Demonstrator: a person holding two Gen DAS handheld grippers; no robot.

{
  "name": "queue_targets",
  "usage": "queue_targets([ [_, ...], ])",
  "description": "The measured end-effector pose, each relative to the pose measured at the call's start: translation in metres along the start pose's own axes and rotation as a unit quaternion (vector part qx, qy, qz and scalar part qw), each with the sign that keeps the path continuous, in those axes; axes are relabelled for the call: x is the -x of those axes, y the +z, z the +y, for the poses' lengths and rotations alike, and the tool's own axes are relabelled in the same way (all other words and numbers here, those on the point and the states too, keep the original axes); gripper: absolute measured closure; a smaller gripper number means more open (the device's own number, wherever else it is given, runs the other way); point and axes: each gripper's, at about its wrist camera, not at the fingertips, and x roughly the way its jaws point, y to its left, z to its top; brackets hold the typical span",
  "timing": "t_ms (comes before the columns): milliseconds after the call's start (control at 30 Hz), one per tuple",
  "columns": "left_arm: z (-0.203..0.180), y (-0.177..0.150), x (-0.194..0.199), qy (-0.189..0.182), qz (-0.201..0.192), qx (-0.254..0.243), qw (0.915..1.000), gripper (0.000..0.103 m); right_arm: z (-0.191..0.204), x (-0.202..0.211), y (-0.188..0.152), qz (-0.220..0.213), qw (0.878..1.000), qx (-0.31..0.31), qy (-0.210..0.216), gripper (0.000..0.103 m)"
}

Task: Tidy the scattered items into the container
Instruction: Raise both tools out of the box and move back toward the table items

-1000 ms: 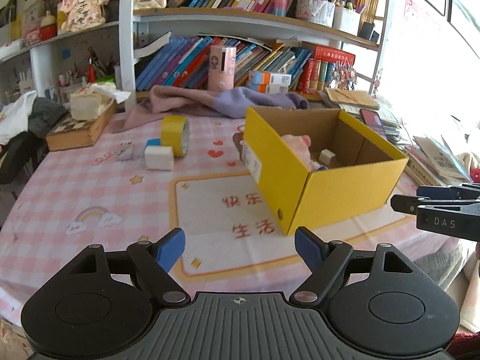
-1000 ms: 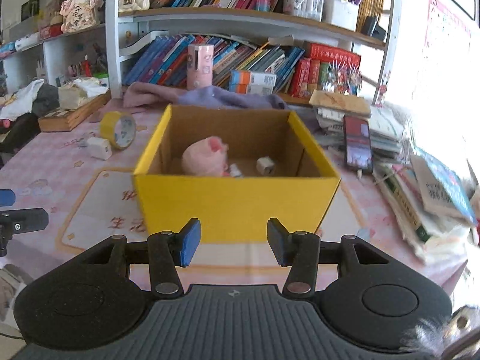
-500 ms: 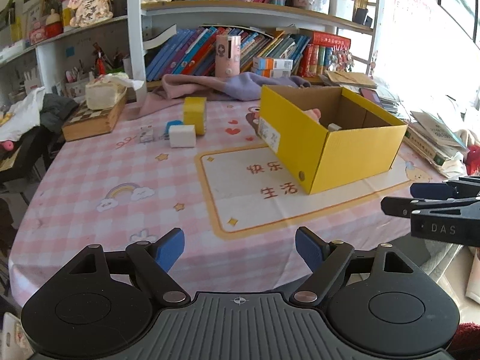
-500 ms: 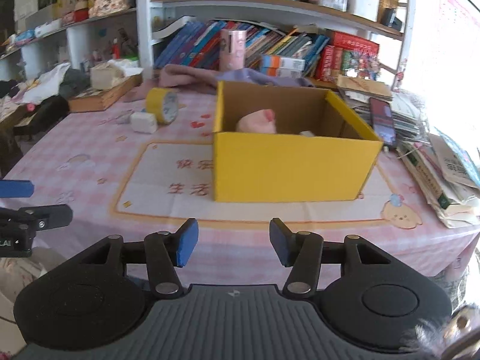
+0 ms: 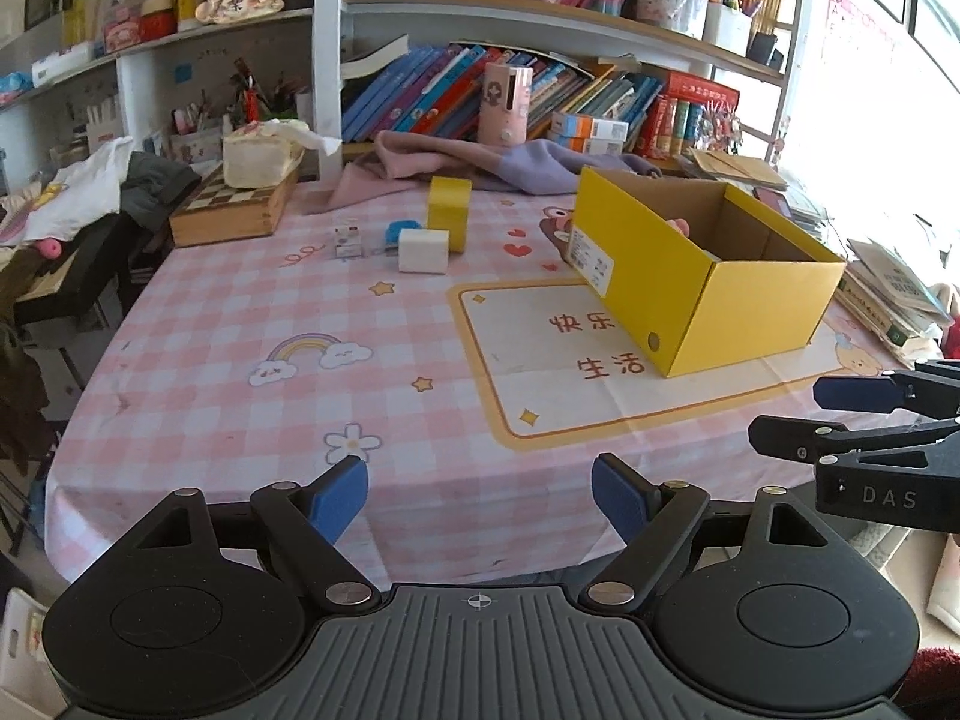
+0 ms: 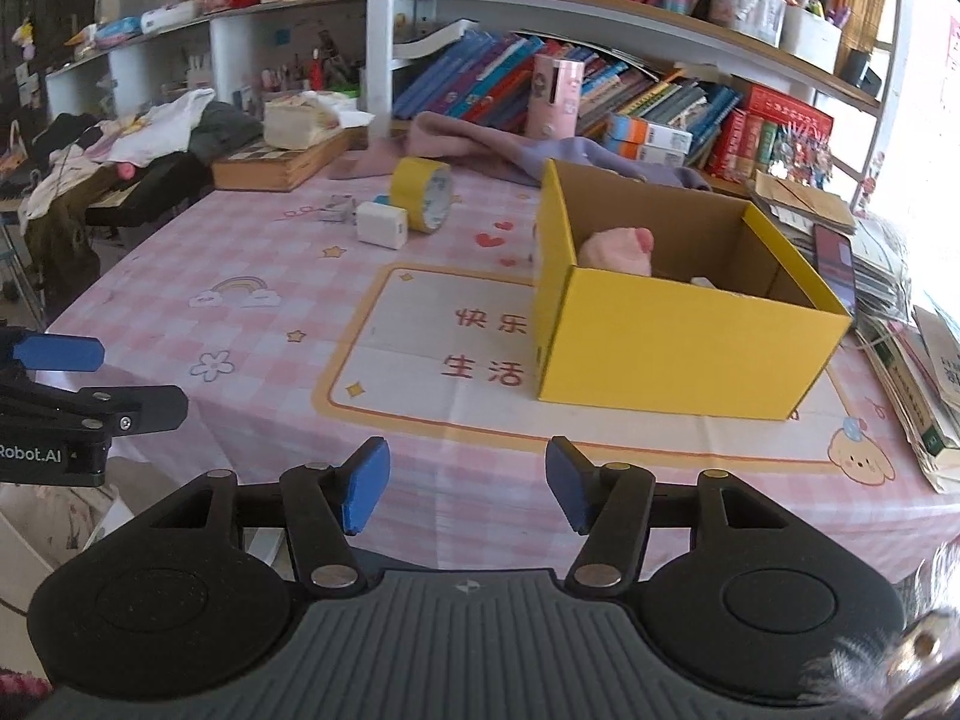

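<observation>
1. Nearest, the left gripper (image 5: 480, 498) hangs over the near table edge with its blue pads wide apart and nothing between them; the right gripper (image 6: 468, 489) is narrower, its jaws opening, also with nothing between them.
2. In the left wrist view the right gripper's fingers jut in at 3 o'clock; in the right wrist view the left gripper's fingers jut in at 9 o'clock.
3. Beyond them lies the pink checked tablecloth (image 5: 240, 324) with a cream printed panel (image 6: 420, 360) at its middle.
4. The yellow box (image 6: 678, 354) stands on that panel at about 2 o'clock, open at the top; a pink soft toy (image 6: 618, 249) lies inside near its left wall.
5. Farther off, at 11 o'clock, the scattered items sit outside the box: a white block (image 5: 423, 250); just behind it, a yellow tape roll (image 6: 423, 193) on edge; a small clear item (image 5: 348, 240) just left of the block.
6. Farthest, a purple cloth (image 5: 480, 165) lies before the bookshelf (image 5: 540, 18).
</observation>
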Motion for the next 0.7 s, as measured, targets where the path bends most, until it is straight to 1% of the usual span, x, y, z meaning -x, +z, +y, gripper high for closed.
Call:
queue_targets([
  [67,0.003,-0.001,0.001,0.001,-0.001,0.0,1.0,0.015,0.004,-0.001,0.002,0.0,1.0,0.002,0.003,0.046],
  [500,0.024,-0.003,0.006,0.012,-0.004,0.012,0.9998,0.015,0.027,-0.007,0.01,0.001,1.0,0.02,0.019,0.046],
  [700,0.027,-0.003,0.003,0.019,-0.001,0.018,0.9997,0.015,0.032,-0.014,0.015,0.003,0.999,0.033,0.031,0.044],
])
